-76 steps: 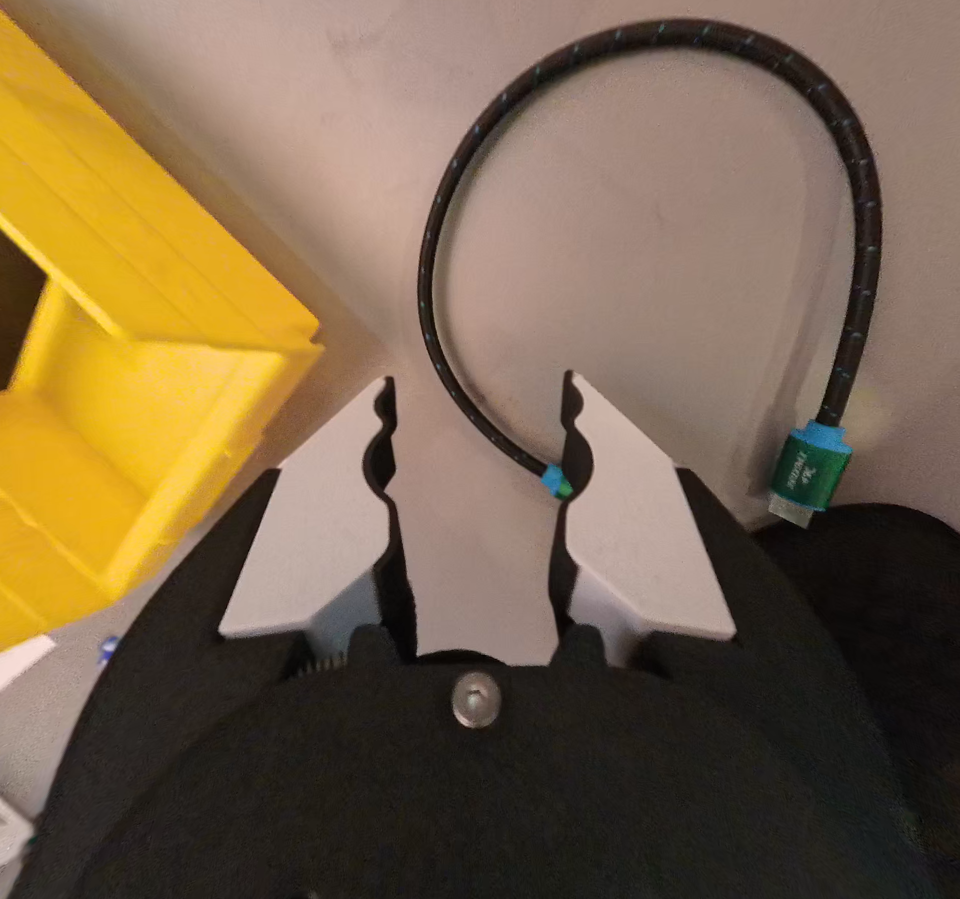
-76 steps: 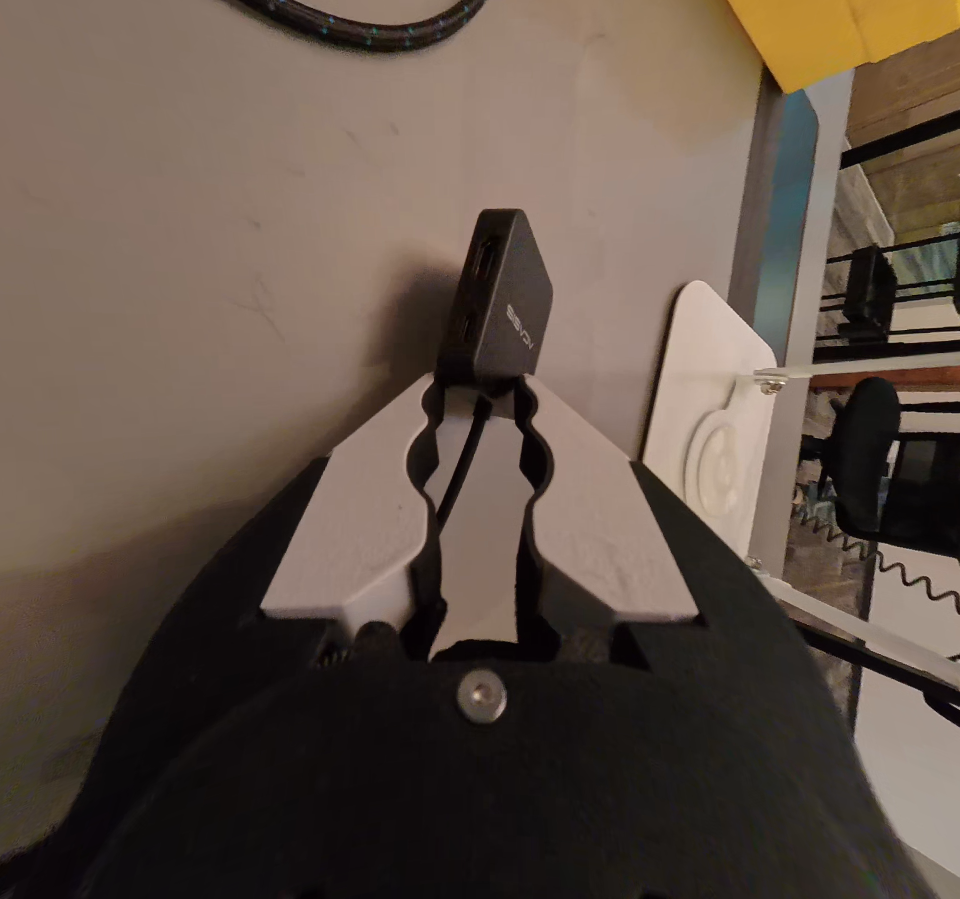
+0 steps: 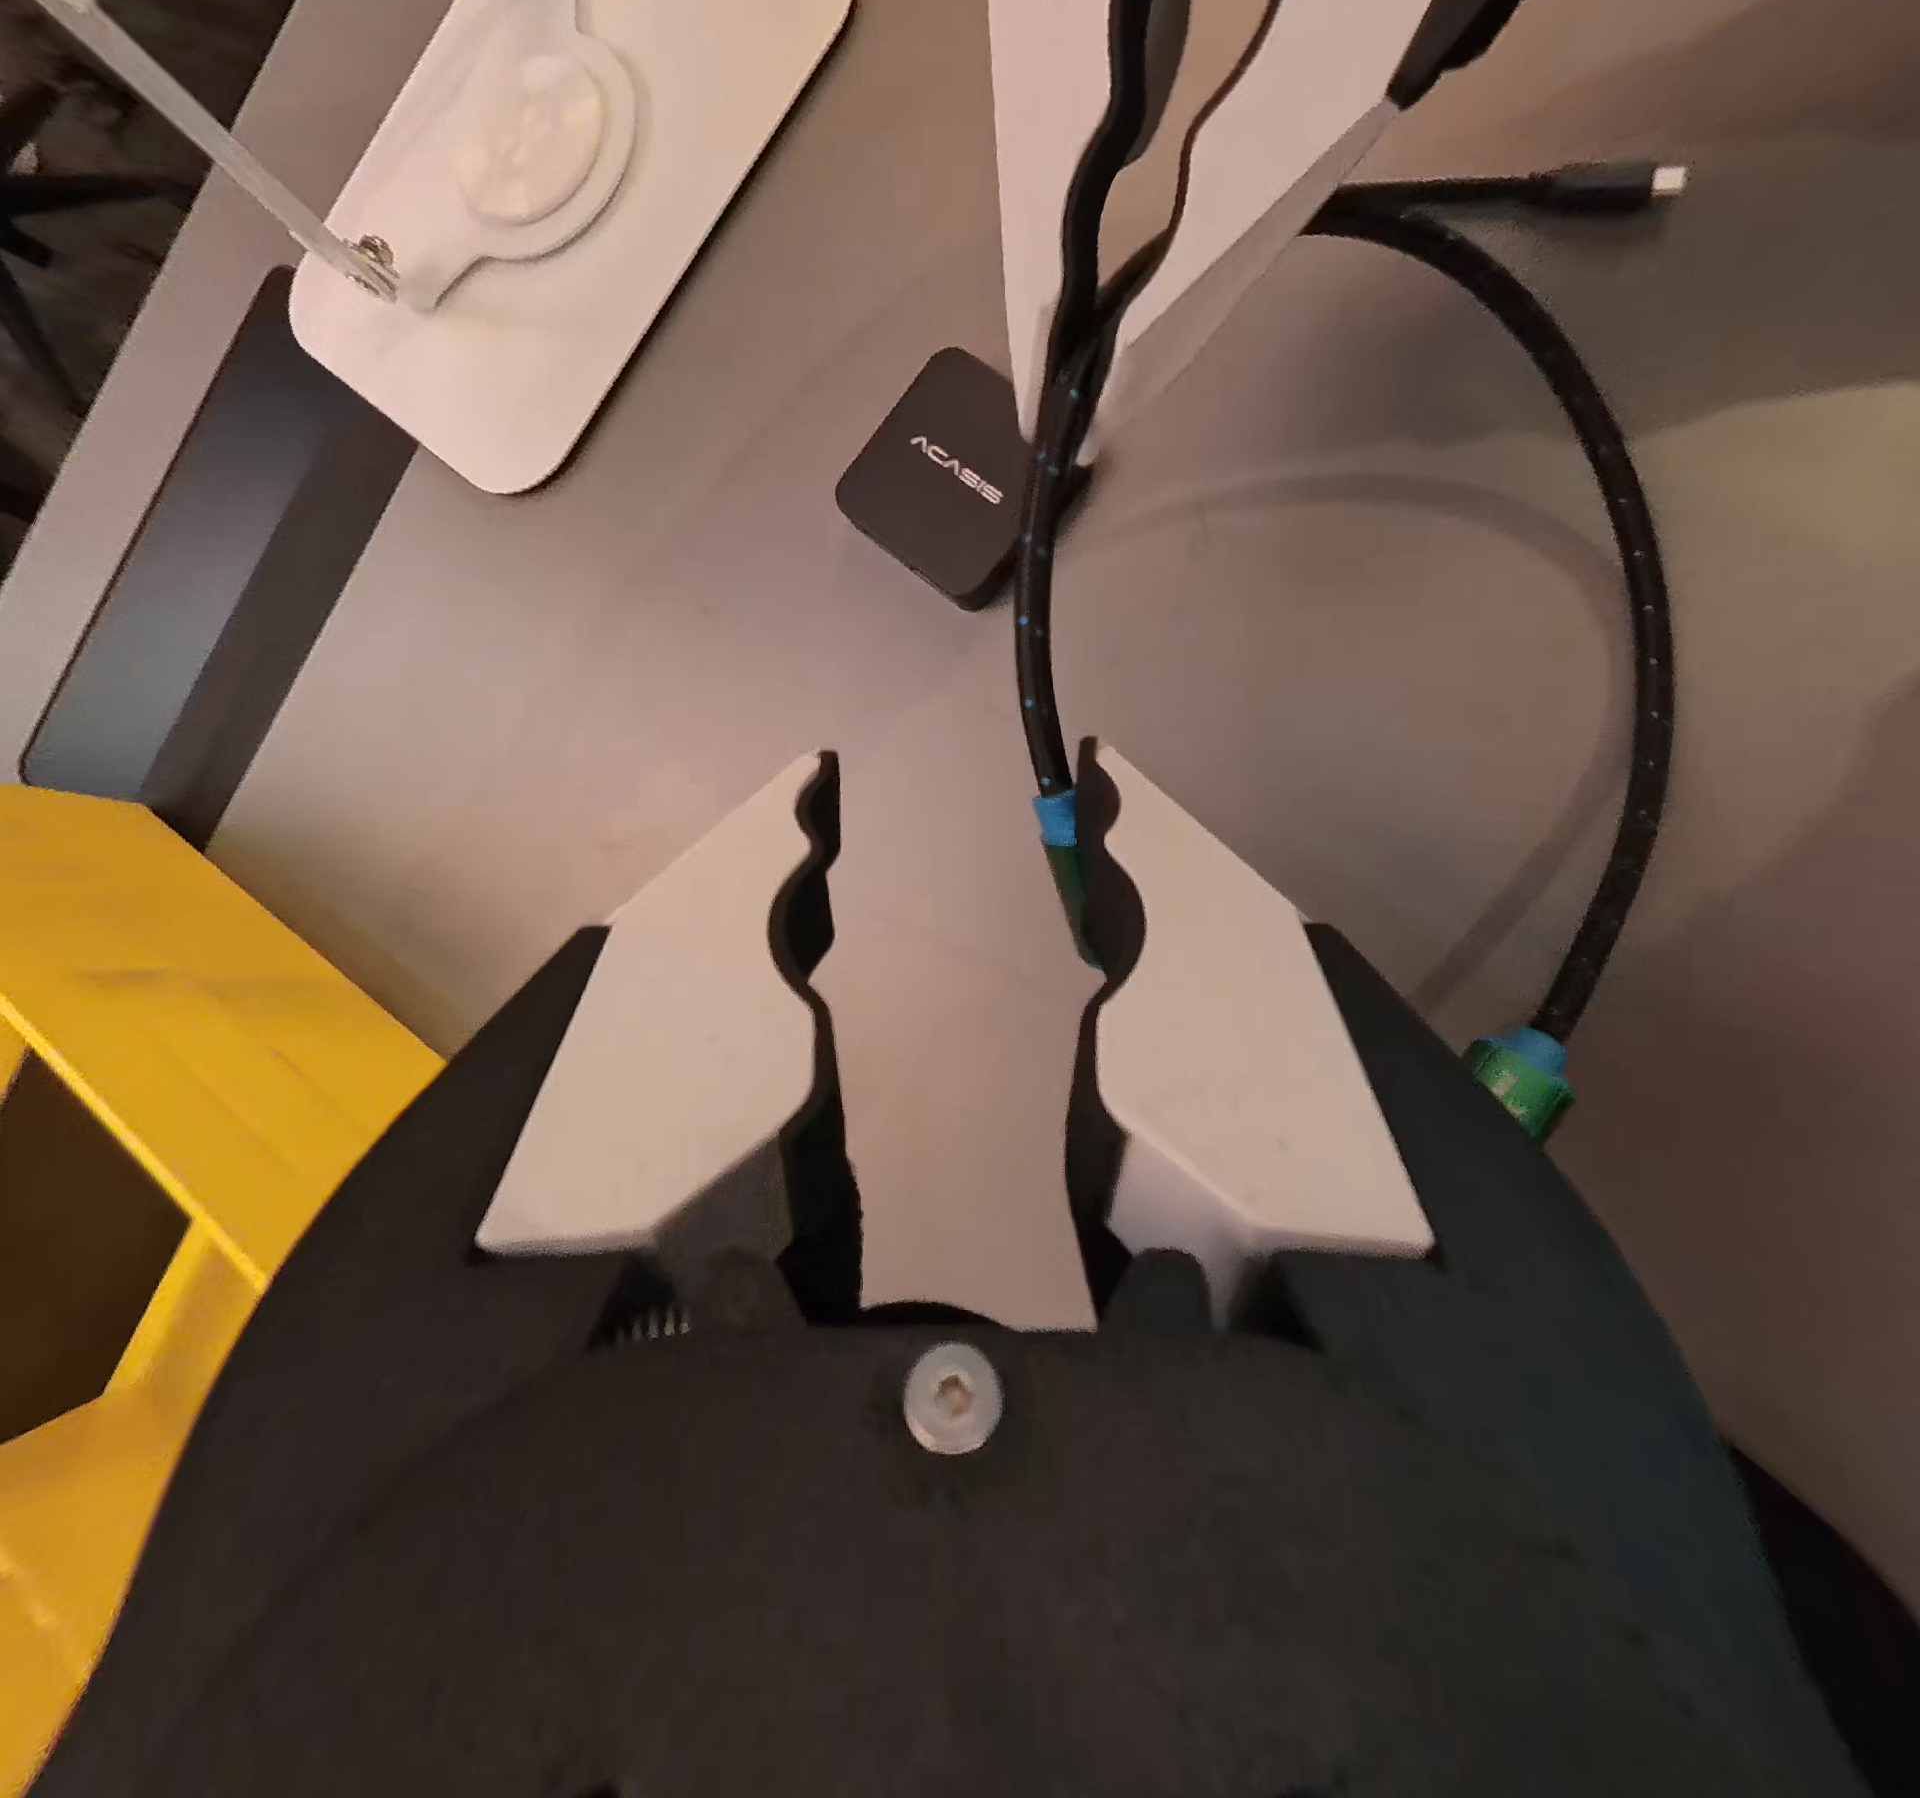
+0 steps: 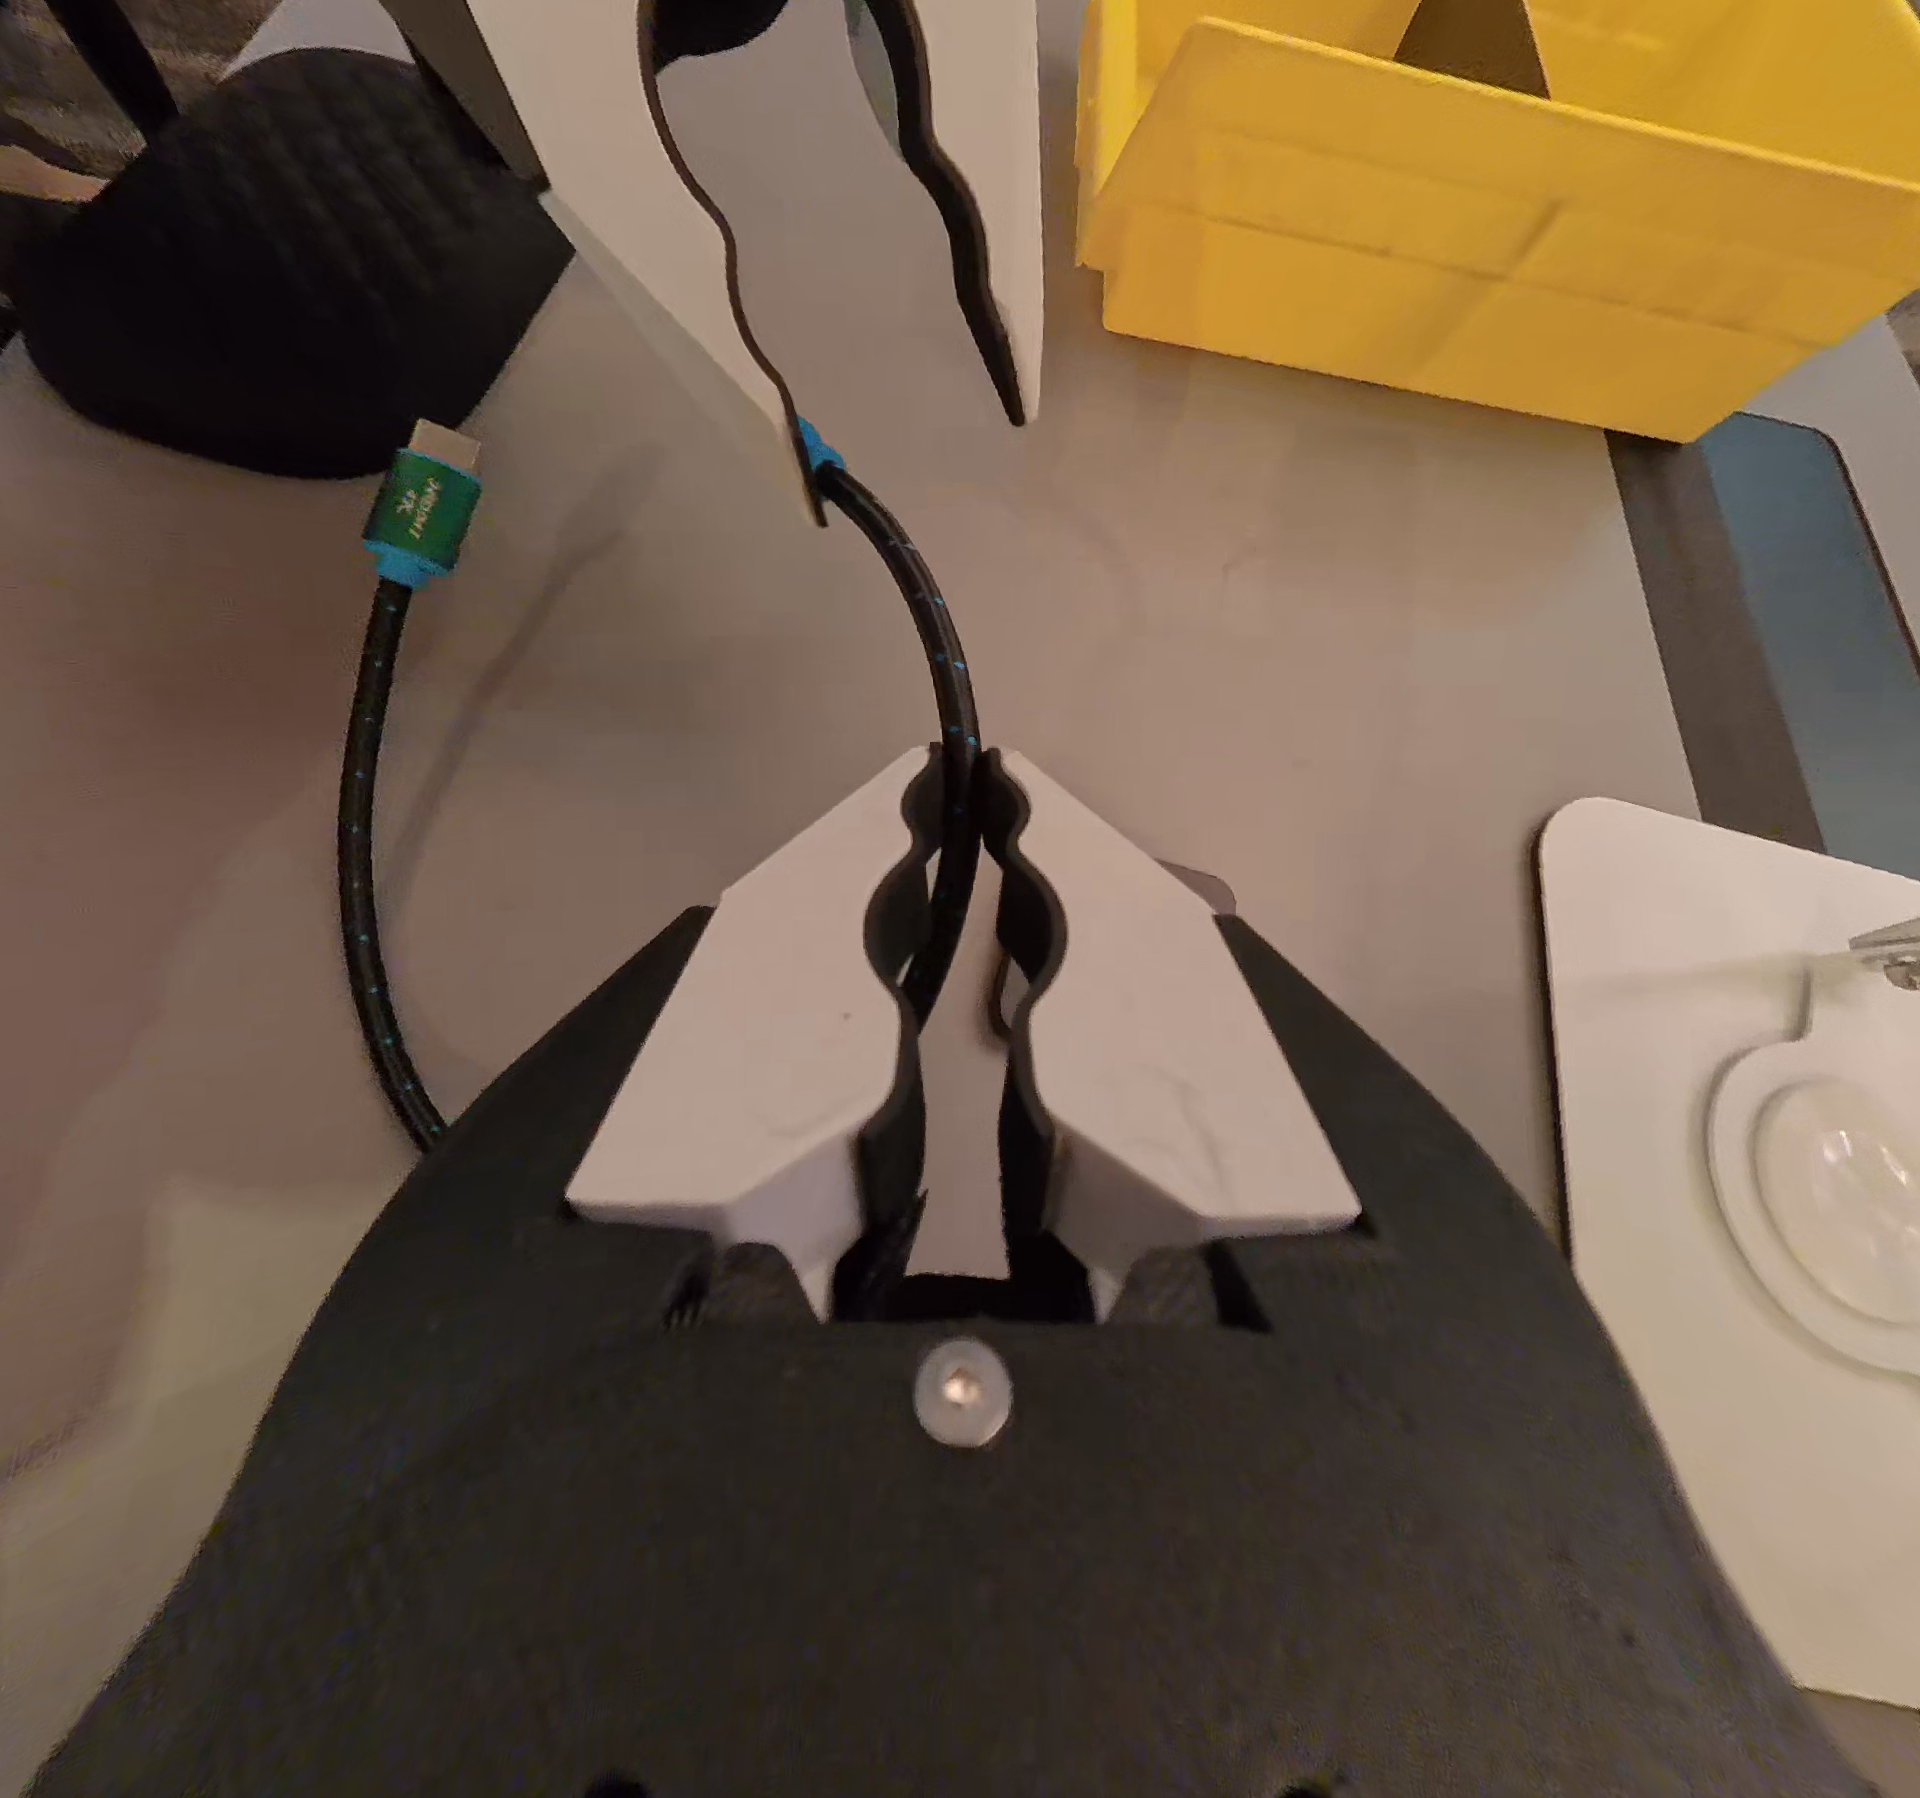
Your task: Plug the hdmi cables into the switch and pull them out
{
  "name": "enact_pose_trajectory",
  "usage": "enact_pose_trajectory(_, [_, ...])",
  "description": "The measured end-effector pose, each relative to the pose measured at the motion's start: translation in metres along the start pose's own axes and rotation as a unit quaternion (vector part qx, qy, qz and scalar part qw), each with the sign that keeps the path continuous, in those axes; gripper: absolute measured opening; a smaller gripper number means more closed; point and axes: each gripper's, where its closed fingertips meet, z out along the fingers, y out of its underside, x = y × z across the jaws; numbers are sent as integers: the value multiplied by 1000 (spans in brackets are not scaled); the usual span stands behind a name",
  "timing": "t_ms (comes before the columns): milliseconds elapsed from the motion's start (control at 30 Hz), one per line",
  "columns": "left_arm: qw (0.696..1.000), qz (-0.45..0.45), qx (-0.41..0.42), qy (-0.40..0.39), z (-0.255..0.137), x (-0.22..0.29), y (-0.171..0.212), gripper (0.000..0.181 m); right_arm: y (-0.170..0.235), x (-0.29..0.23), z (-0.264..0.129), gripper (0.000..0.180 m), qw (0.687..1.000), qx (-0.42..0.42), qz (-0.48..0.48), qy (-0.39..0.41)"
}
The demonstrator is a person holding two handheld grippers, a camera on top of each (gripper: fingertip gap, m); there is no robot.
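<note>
The black braided HDMI cable point(image 3: 1642, 605) loops on the grey table. My right gripper point(image 4: 961, 761) is shut on the cable's middle stretch; it also shows from above in the left wrist view point(image 3: 1060, 398). One green plug point(image 3: 1065, 875) rests against the inner side of my left gripper's right finger. My left gripper point(image 3: 956, 761) is open, with its jaws wide apart; it also shows in the right wrist view point(image 4: 914, 460). The other green plug point(image 4: 421, 512) lies free on the table. The small black switch point(image 3: 925, 481) lies flat beside the right gripper's tips. It is hidden in the right wrist view.
A yellow bin point(image 4: 1455, 242) stands beside the left gripper. A white base plate point(image 3: 561, 190) with a metal arm sits by the table edge. A thin black cable with a small plug point(image 3: 1662, 179) trails from the switch. A black rounded object point(image 4: 281, 262) lies near the free plug. Some 6 centimeters of space lies between my two pairs of fingers. The small black switch point(image 3: 925, 481) is about 9 centimeters from my right fingertips.
The right gripper has let go of the switch, which now lies on the table, and has shut on the HDMI cable. The left gripper stays open by the same plug.
</note>
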Motion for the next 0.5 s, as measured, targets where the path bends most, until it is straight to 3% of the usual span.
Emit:
enact_pose_trajectory(200, [998, -30, 15, 51, -10, 15, -4, 55, 5, 7, 2, 5, 999, -23, 1, 25])
enact_pose_trajectory(333, [999, -8, -34, 22, -5, 10, 14, 55, 3, 11, -2, 5, 999, -19, 4, 36])
enact_pose_trajectory(500, [998, 7, -64, -7, 8, 11, 24, 42, 1, 13, -6, 4, 999, -24, -3, 45])
